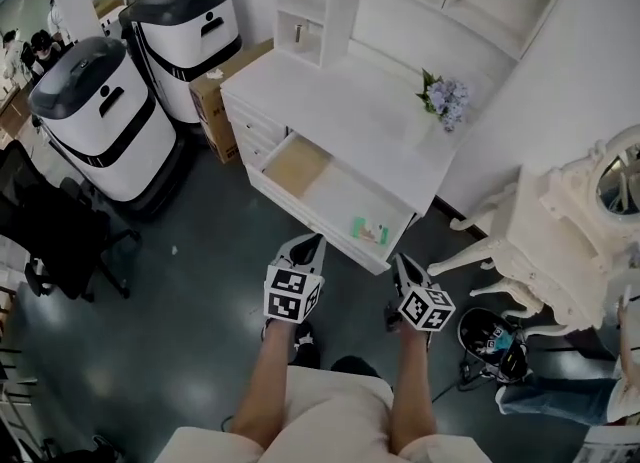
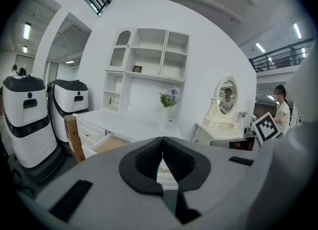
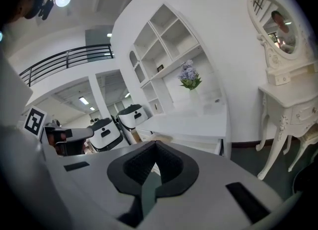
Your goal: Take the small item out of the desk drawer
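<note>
1. So far, only the opening is done: the drawer (image 1: 305,183) of the white bench (image 1: 345,111) stands pulled out toward you, and its inside is open to view.
2. Your small item (image 1: 370,230), a pale green and white packet, lies flat on the drawer floor at its near right end, close to the drawer front. Nothing holds it or touches it.
3. Your left claw (image 1: 312,241) has its pads pressed together with nothing between them. It hangs over the dark floor just short of the drawer front, not touching it.
4. Your right claw (image 1: 399,261) is likewise squeezed closed and empty, a little nearer to you and to the right of the item, beside the drawer's near right corner.
5. By my judgement almost the whole job is left: spread one claw, reach over the drawer front, pinch the packet and lift it clear. The right claw looks the closer one to it.
6. The drawer front rises between both claws and the packet, so you likely need to come in from above rather than straight ahead. A flat packet may also be awkward to get the pads under.
7. Around you: lilac flowers (image 1: 443,99) stand at the far right of the bench top, and open shelves (image 1: 305,1) rise behind it.
8. Two white and black machines (image 1: 95,116) and a cardboard box (image 1: 210,96) stand to the left, and a black chair (image 1: 50,231) is at the near left.
9. An ornate white dressing table (image 1: 545,241) stands at the right, near your right arm's side, with a person low beside its legs.
</note>
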### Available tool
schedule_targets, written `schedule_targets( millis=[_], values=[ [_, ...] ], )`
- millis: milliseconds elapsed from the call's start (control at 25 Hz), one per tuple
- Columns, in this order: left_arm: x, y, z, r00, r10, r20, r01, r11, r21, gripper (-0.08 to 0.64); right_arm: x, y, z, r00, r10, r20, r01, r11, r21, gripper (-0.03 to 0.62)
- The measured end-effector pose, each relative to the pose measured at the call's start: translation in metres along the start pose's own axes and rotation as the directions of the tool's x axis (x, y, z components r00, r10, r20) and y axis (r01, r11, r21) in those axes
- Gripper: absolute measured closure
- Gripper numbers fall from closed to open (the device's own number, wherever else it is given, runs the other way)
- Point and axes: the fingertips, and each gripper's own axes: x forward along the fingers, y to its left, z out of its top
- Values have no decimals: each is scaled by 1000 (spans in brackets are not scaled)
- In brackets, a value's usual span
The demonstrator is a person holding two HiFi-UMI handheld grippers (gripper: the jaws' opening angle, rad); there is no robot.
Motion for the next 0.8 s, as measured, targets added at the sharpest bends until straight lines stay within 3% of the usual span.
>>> schedule_targets(
  millis=[160,320,560,800],
  values=[
    [6,15,-6,1000,-17,0,17,1000,-12,543,18,5,0,1000,28,10,-29,999,45,568],
    [11,29,-18,1000,0,-3,0,998,-57,543,41,11,-1,997,61,-37,-61,998,13,568],
    [33,36,-25,999,18,-46,-21,998,-56,543,69,11,10,988,138,-64,-138,990,11,568],
    [66,29,-18,996,45,-70,-49,998,-45,543,99,-5,11,953,202,-224,-228,969,-95,568]
  ],
)
